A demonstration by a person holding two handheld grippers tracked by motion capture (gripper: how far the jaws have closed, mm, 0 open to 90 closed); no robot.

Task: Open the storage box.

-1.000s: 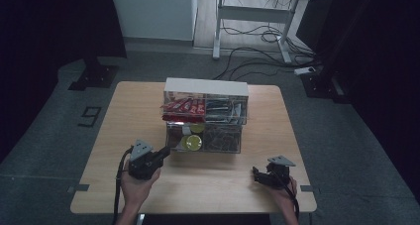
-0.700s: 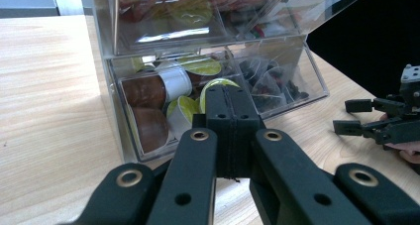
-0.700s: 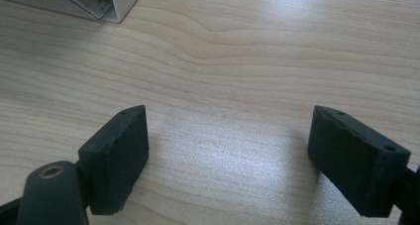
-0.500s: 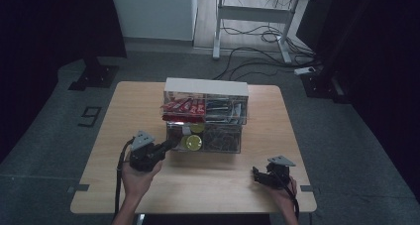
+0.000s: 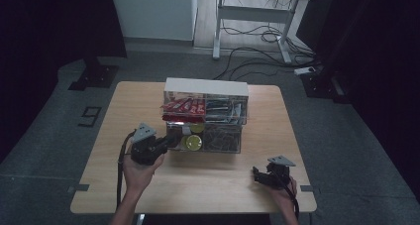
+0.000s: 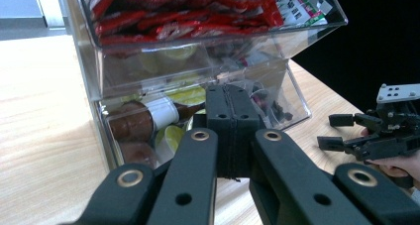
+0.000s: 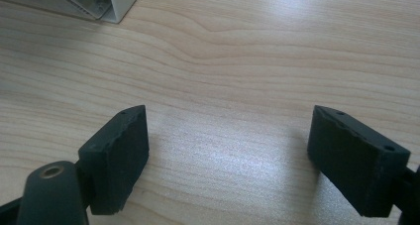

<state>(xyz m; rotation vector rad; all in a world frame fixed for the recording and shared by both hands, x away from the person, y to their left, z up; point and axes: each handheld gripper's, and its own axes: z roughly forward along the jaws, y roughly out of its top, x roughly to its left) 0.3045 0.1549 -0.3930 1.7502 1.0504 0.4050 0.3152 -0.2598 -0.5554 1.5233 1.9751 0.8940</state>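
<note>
Clear plastic makes up the two-tier organizer (image 5: pixel 205 118) at the middle of the table (image 5: pixel 124 111), its upper bins packed with red packets (image 5: pixel 183 106) and other small packs, its lower bins holding bottles (image 6: pixel 143 121) and lime-coloured rounds (image 5: pixel 193 142). The left gripper (image 5: pixel 166 141) has lifted a little over the last second and edged toward the lower left bin (image 6: pixel 148 131); in the high view its tip now sits right at that bin's front, where a second ago it hung lower and farther back. Its jaws are pressed together with nothing between them, as the left gripper view shows (image 6: pixel 232 131).

That closed tip, aimed at the drawer-like front, suggests the person means to nudge or hook the bin open rather than pick anything out yet. Whether the tip already touches the plastic cannot be told.

The right gripper (image 5: pixel 262 175) rests near the table's front right corner, well apart from the organizer, its jaws spread wide over bare wood (image 7: pixel 228 155) and holding nothing. It looks to be waiting its turn.
</note>
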